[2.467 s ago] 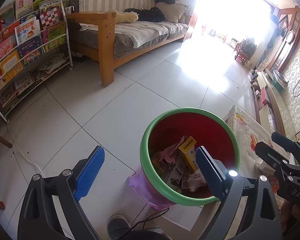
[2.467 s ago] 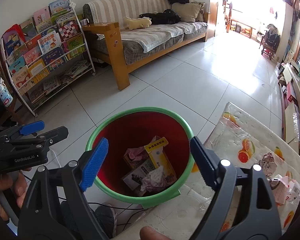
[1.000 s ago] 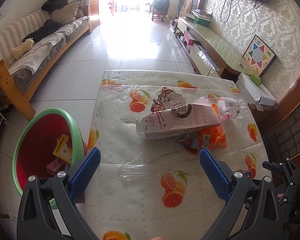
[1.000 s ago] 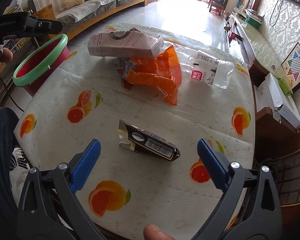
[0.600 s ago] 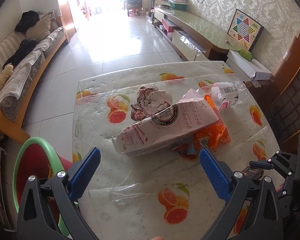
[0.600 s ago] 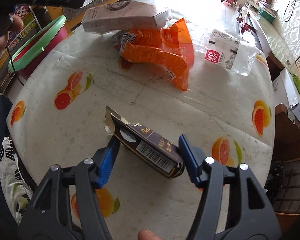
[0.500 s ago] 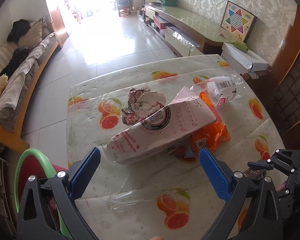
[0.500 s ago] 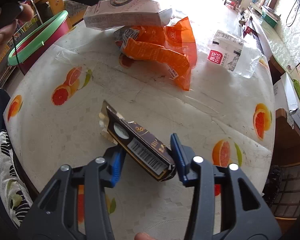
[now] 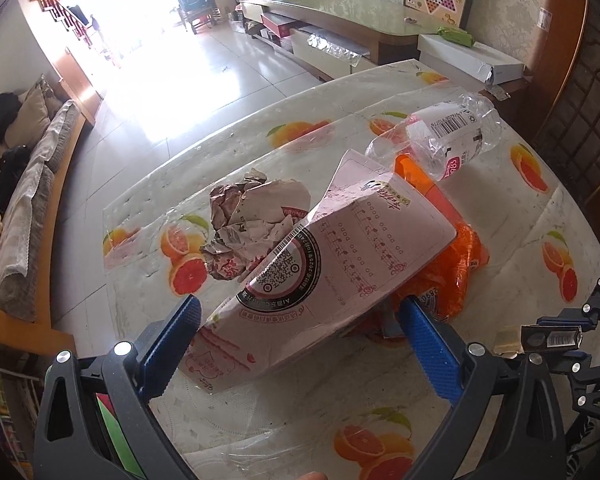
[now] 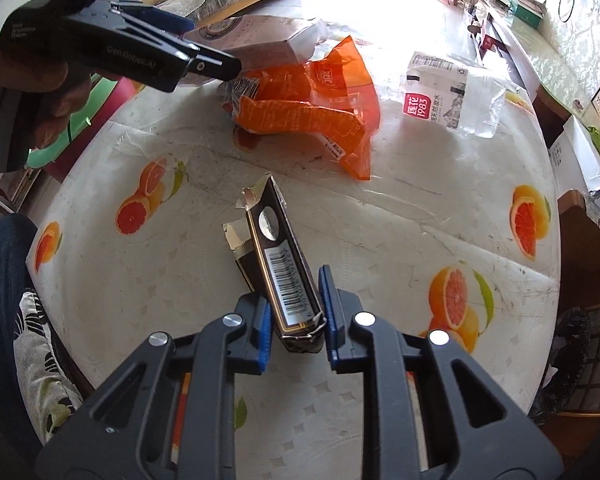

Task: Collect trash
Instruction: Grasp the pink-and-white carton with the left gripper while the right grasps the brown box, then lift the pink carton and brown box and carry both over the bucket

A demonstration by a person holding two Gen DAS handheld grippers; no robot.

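The table (image 10: 380, 240), covered in a fruit-print cloth, carries all the trash, and places here are given from the pink bag (image 9: 332, 276), the largest piece. That bag lies flat near the table's middle with its long axis running from its sealed lower end, close to the left gripper (image 9: 300, 344), up and away toward the bottle (image 9: 444, 140) at the far edge. A crumpled paper wad (image 9: 248, 224) touches the bag's left flank, and an orange wrapper (image 10: 312, 116) sticks out from under its right side. The clear bottle lies on its side just past the bag's far end, its neck toward the bag. The dark box (image 10: 284, 276) sits well apart from the bag, nearer the person; its long axis points away from the right gripper (image 10: 296, 320), torn flaps at the far end, barcode face up. A green-rimmed bin (image 10: 80, 120) stands off the table edge, left of the bag. The left gripper tilts steeply down, its blue pads spread wide either side of the bag's lower end, with no clear contact. The right gripper also tilts steeply down; its jaws have just been closing and now pinch the box's near end.
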